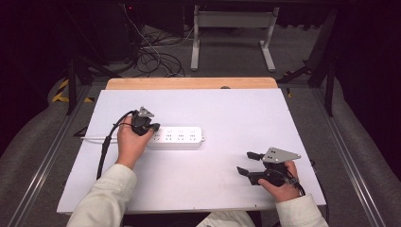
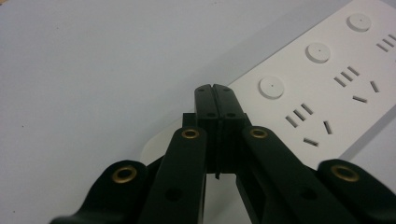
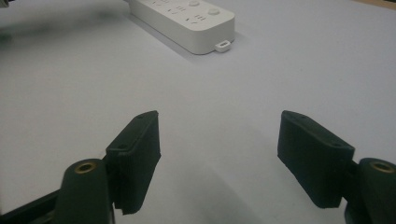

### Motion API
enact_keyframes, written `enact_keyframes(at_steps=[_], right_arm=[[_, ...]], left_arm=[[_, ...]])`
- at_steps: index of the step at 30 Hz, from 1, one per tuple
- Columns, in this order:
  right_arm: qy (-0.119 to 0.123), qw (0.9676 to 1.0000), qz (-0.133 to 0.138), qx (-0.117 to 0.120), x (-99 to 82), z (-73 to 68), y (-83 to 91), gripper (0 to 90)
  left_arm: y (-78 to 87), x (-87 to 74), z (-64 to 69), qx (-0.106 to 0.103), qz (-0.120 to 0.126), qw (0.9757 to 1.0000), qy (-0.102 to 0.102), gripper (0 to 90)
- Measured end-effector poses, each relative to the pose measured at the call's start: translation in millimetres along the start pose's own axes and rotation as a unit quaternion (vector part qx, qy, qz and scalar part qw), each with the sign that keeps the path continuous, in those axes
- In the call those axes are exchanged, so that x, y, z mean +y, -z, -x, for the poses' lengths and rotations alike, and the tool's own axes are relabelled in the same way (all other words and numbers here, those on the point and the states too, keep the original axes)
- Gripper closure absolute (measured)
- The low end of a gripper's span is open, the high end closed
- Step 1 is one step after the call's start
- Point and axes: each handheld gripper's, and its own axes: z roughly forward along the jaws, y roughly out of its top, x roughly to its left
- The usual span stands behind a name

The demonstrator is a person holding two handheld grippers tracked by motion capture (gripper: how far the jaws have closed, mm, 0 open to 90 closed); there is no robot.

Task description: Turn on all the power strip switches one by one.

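A white power strip point(image 1: 177, 137) lies across the middle of the white table, with several socket groups and round buttons on top. My left gripper point(image 1: 154, 127) rests at the strip's left end, jaws shut with nothing between them. In the left gripper view the closed tips point(image 2: 215, 88) sit over the strip point(image 2: 327, 93) beside its nearest round button. My right gripper point(image 1: 248, 162) is near the table's front right, apart from the strip, jaws open and empty. The right gripper view has its spread pads point(image 3: 137, 149) over bare table, with the strip point(image 3: 187, 18) farther off.
The white board point(image 1: 227, 113) lies on a wooden tabletop whose far edge point(image 1: 189, 83) shows. The strip's white cord point(image 1: 94, 138) runs off to the left. Cables and a white frame point(image 1: 231, 33) stand on the floor beyond.
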Motion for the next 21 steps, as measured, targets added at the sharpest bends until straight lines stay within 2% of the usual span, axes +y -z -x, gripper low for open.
enact_keyframes(at_steps=[7,14,17,21], right_arm=[[0.0,1.0,-0.001,0.0,-0.1,-0.2,-0.2,30.7],[0.0,1.0,-0.002,0.001,-0.2,-0.6,-0.5,30.7],[0.0,1.0,-0.002,0.001,-0.2,-0.6,-0.7,30.7],[-0.001,1.0,-0.003,0.001,-0.3,-0.5,-0.9,30.7]], left_arm=[[-0.5,-0.8,-3.0,-0.016,-0.002,0.9998,0.013,90.0],[-1.0,-1.6,-2.3,-0.013,-0.002,0.9999,0.01,90.0],[-1.1,-1.6,-3.3,-0.016,-0.003,0.9996,0.021,90.0],[-1.3,-0.8,-2.7,-0.012,-0.005,0.9998,0.018,90.0]])
